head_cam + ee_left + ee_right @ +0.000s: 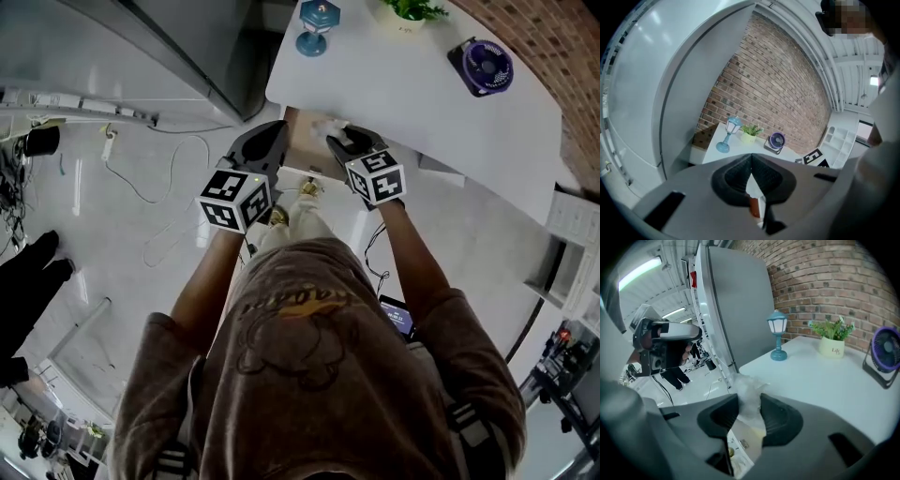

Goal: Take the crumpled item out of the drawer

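One claw loaded: right gripper [749, 399] pinches crumpled item [749, 384], left gripper [751, 161] closed empty; hold pinch firm, lift clear of drawer [304, 142].

Fan [887, 352] cut by the right edge — crumpled item [749, 390] partly hidden between fingers [780, 420]

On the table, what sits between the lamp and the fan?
A plant in a pot stands between the lamp and the fan, apart from both. The right gripper view shows it best.
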Demonstrator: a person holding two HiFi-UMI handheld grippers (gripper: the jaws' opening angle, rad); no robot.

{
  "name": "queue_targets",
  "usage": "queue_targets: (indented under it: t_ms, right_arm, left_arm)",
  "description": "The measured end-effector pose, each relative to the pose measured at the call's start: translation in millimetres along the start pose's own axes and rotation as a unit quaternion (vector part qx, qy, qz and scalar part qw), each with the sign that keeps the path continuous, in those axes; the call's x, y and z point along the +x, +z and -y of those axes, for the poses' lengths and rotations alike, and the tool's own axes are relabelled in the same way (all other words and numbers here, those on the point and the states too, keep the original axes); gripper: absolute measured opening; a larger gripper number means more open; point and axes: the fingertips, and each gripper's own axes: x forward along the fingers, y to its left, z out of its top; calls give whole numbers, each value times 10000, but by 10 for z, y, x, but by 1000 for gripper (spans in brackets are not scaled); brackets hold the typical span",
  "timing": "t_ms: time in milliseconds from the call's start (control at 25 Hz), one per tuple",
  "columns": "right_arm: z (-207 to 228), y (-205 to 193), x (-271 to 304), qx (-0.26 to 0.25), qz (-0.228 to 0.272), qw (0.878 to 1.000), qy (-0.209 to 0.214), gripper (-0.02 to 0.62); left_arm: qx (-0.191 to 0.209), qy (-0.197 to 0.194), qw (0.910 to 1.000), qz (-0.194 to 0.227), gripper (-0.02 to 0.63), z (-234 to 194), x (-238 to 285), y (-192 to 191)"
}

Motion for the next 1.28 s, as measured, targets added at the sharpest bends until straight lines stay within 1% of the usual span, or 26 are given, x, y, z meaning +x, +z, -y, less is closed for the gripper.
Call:
queue_targets:
  t_ms: [160,400,520,760,1040,1280]
  right_arm:
    - [41,258,-239,43,358,9993,-29,146]
    - [19,605,-629,-33,796,9968,67,146]
    - [-2,738,-788,-40,982,9951,88,146]
    - [-42,908,-1137,190,1393,9900,113,144]
    - [-80,983,-1603,440,1829,9821,-97,144]
    - [-182,887,-1893,444,2027,9778,-287,144]
  left_arm:
    - [152,-162,9997,80,8,206,-32,180]
    - [331,-475,9982,152,8,496,-115,449]
    - [314,-582,9976,216,8,553,-166,550]
    - [287,-815,9960,230,8,620,-274,650]
    - [335,-936,9947,244,8,721,-391,696]
    - [404,-966,9937,392,8,825,-465,747]
